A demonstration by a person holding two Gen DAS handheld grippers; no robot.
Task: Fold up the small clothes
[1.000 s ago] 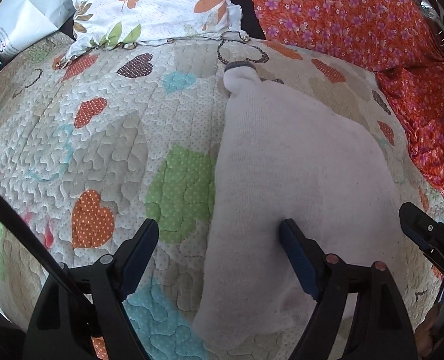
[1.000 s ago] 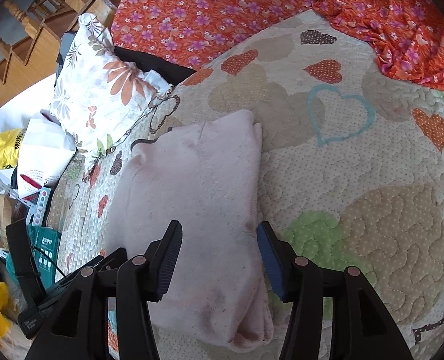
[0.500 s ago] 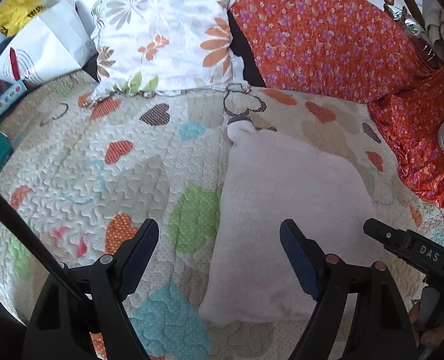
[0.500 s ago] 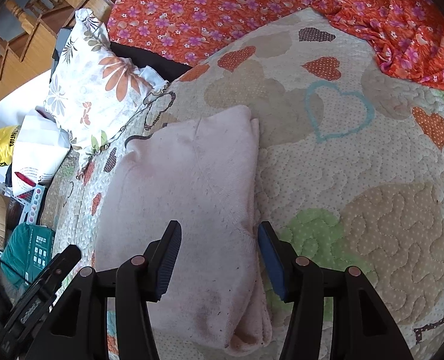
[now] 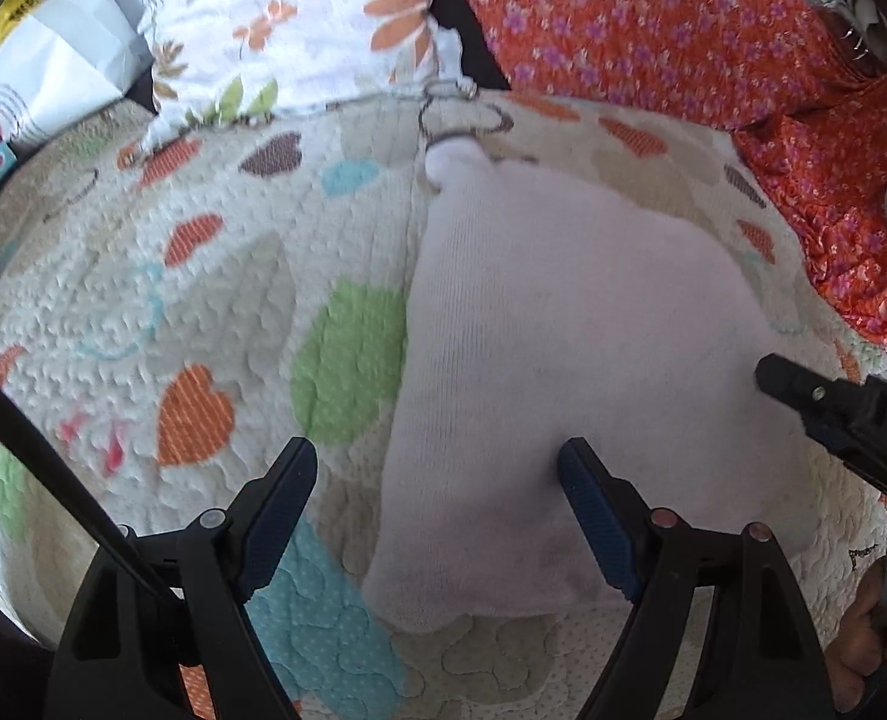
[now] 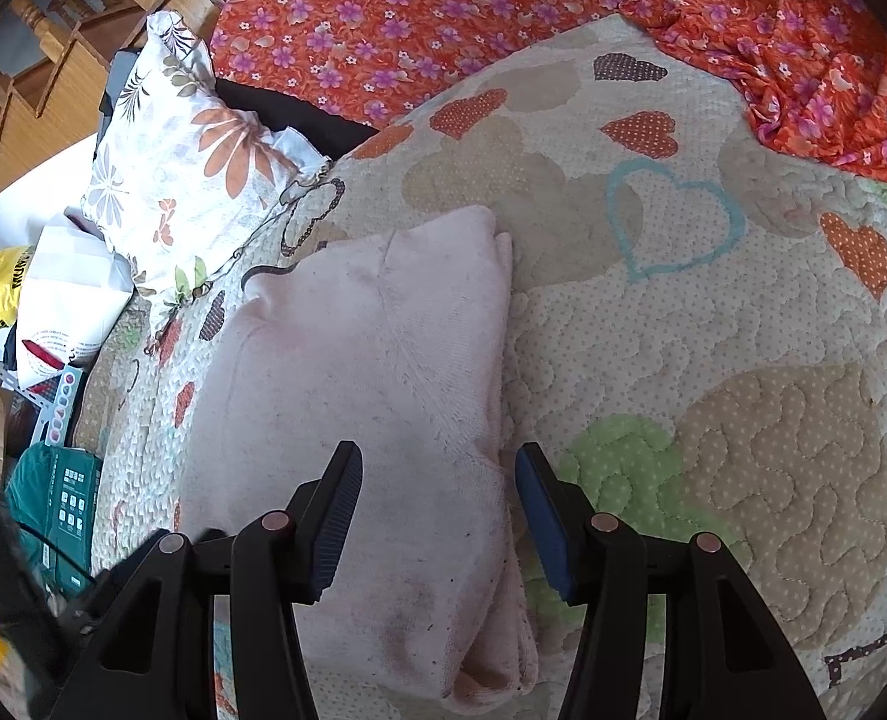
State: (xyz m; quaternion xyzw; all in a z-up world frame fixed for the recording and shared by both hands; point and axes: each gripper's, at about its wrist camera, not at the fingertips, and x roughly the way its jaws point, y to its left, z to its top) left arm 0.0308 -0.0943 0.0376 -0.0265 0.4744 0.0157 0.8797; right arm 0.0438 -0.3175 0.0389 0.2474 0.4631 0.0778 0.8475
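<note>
A pale pink knit garment lies folded flat on the heart-patterned quilt; it also shows in the right wrist view. My left gripper is open and empty, hovering over the garment's near left edge. My right gripper is open and empty, its fingers straddling the garment's folded right edge near the front. The right gripper's body shows at the right edge of the left wrist view.
A floral pillow lies at the head of the quilt. Orange flowered cloth covers the back and right side. White and yellow bags and a green box sit off the left edge.
The left gripper rose and pulled back, then came closer over the garment again. The right gripper stayed nearly still. Both stayed open.
</note>
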